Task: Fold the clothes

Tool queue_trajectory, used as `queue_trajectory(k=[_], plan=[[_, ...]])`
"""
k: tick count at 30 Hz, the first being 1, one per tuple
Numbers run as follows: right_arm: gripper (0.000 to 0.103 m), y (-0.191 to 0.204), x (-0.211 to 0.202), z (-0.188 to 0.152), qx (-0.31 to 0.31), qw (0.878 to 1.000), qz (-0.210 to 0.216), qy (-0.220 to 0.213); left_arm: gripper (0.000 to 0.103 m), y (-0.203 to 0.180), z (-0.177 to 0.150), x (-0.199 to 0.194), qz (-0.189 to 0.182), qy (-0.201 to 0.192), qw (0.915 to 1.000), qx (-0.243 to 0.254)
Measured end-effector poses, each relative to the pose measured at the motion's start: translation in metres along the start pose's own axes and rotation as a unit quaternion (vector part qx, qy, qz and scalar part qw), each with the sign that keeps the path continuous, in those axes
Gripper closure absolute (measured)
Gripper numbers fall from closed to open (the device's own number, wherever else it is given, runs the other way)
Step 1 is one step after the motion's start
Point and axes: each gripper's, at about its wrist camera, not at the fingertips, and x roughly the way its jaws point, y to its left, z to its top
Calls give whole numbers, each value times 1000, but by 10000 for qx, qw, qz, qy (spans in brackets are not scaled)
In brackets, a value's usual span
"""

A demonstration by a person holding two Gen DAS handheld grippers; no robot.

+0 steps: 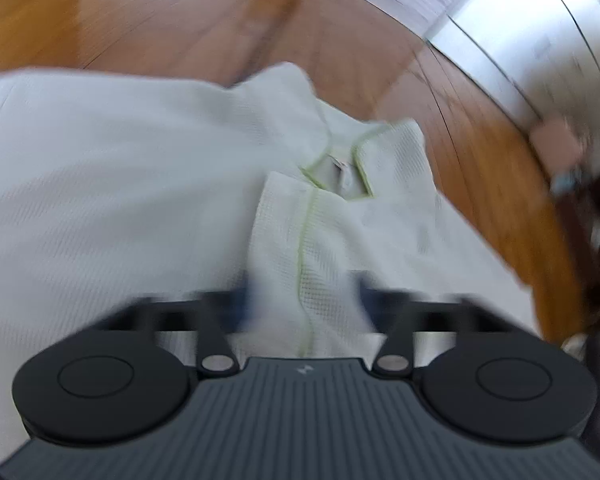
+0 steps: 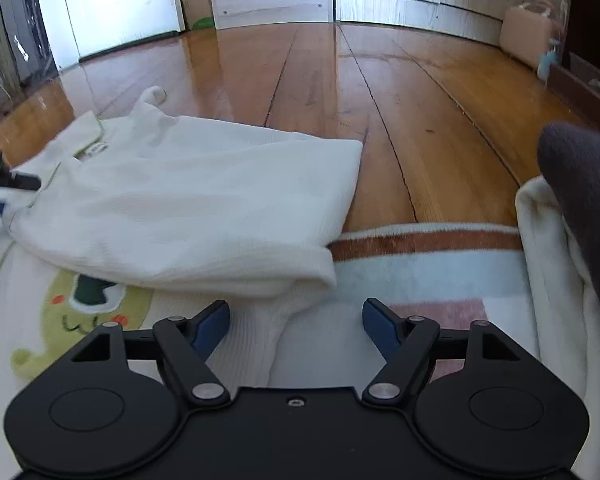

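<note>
Spanning glossy wooden floor [image 2: 420, 92], patterned rug [image 2: 420, 268] under white shirt [image 2: 188, 208].

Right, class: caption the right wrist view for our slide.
Open right gripper poised over a white shirt's hem on a patterned mat.

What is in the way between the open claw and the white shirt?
Nothing visible. The right claw is open just above the near edge of the white shirt, with only shirt fabric and the blanket beneath it. The dark sleeve is off to the right side, not in the path.
</note>
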Motion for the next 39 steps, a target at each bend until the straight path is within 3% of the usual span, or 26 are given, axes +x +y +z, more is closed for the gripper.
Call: queue_trajectory(k=[4,7,8,11,14,16,18,25,26,29,30,32,33,34,36,37,39], plan=[[34,7,7,9,-238,9992,-301,-88,101,-26,-3,-23,-261,-505,9948,843],[34,6,10,9,-252,9989,-343,-177,101,-52,-7,-47,243,-915,9812,1679],[34,6,10,8,-269,9988,-363,-198,101,-61,-10,-59,456,-1114,9727,1982],[33,9,7,4,-325,9980,-477,-264,101,-66,-19,-103,558,-1682,9649,1939],[32,8,6,2,-247,9980,-503,-307,101,-44,-25,-115,884,-1791,9713,1294],[32,5,5,2,-106,9981,-518,-316,101,-28,-30,-106,1306,-1636,9710,1152],[32,4,4,1,-36,9975,-627,-334,101,-8,-34,-94,1478,-1329,9751,980],[35,13,-2,-4,-377,9923,-1100,-426,101,29,-44,-79,895,-867,9907,550],[40,13,-2,-3,-361,9908,-1233,-425,101,34,-43,-76,850,-808,9923,398],[42,9,-16,-2,6,9879,-1454,-532,101,39,-48,-71,943,-709,9925,314],[45,11,-19,-4,5,9874,-1475,-568,101,38,-50,-71,949,-721,9922,365],[72,26,-23,-12,-393,9864,-1473,-612,101,36,-52,-72,942,-754,9916,460],[78,33,-24,-17,-592,9853,-1471,-634,101,36,-52,-71,938,-740,9917,481],[91,38,-23,-21,-774,9847,-1445,-596,101,38,-51,-69,937,-682,9923,445],[95,39,-12,-28,-932,9858,-1336,-407,101,42,-49,-64,938,-539,9936,336],[93,34,-10,-29,-896,9864,-1303,-440,101,45,-48,-63,905,-477,9944,258],[59,23,-9,-25,-695,9870,-1374,-464,98,53,-46,-61,816,-360,9960,84]])
